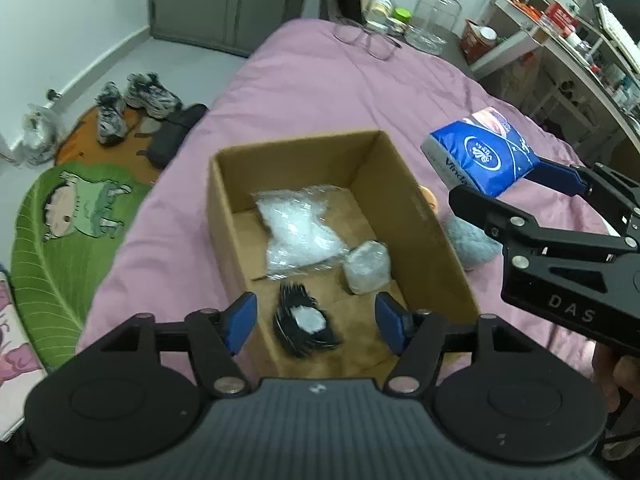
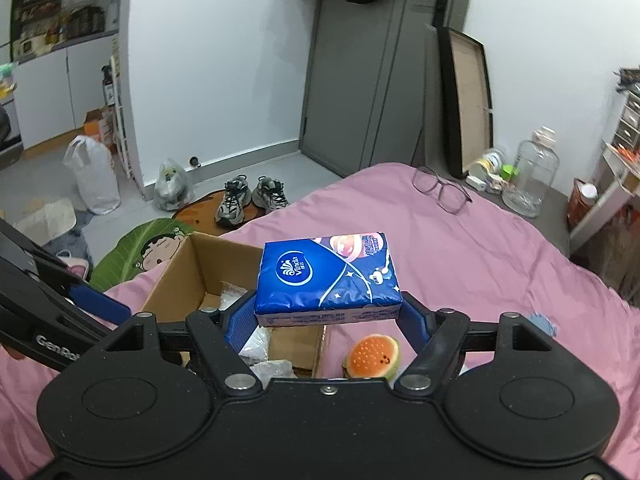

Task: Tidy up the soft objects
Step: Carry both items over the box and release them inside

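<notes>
An open cardboard box (image 1: 412, 200) sits on the pink bed cover. Inside lie a clear plastic bag of white stuff (image 1: 298, 232), a small wrapped grey bundle (image 1: 368, 266) and a black-and-white frilly item (image 1: 306, 322). My left gripper (image 1: 316, 320) is open and empty, just above the box's near end. My right gripper (image 2: 328, 316) is shut on a blue Vinda tissue pack (image 2: 326, 274), held in the air right of the box; the pack also shows in the left wrist view (image 1: 480, 156). A burger-shaped soft toy (image 2: 374, 356) and a blue fluffy item (image 1: 468, 240) lie on the bed beside the box.
Eyeglasses (image 1: 368, 38) lie at the far end of the bed. A glass jar (image 1: 434, 12) and small containers stand beyond it. Shoes (image 1: 132, 100) and a green leaf mat (image 1: 64, 232) are on the floor to the left. A cluttered desk (image 1: 580, 40) stands at right.
</notes>
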The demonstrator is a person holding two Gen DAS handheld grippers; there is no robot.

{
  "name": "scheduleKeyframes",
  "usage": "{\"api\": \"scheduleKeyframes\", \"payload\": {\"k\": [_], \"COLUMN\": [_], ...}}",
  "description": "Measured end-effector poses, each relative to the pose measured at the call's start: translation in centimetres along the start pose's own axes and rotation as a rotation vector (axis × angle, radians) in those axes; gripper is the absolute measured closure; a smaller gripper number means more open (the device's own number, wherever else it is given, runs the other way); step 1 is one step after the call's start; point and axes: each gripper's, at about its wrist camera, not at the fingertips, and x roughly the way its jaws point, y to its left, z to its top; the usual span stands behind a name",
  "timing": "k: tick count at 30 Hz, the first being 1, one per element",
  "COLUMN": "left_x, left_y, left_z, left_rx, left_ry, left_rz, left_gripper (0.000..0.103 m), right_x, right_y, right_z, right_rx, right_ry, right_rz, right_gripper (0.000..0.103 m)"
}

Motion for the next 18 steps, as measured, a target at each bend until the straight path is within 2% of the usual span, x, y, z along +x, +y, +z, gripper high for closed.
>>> {"api": "scheduleKeyframes", "payload": {"k": [6,9,16,18], "left_x": [-0.7,-0.8,-1.6,-1.8], "left_y": [1.0,1.2,1.3,1.1], "left_z": [-0.4,-0.5,-0.8,-0.8], "left_rx": [-0.042,-0.052,-0.089,-0.097], "left_ry": [-0.027,-0.033,-0.056,-0.068], "left_rz": [-0.017,-0.016,-0.031,-0.027], "left_gripper": [0.038,0.037,0.037,0.031], "right_x": [0.8,1.5,0.8,0.6], "right_y": [0.6,0.8,-0.4,-0.9], "right_z": [0.5,0.5,-0.6,-1.0], "right_rx": [-0.049,-0.06,-0.02,-0.009], "right_ry": [0.002,0.015,0.032,0.037], "right_rz": [0.002,0.006,0.02,0.024], "right_gripper": [0.031,0.018,0.018,0.018]}}
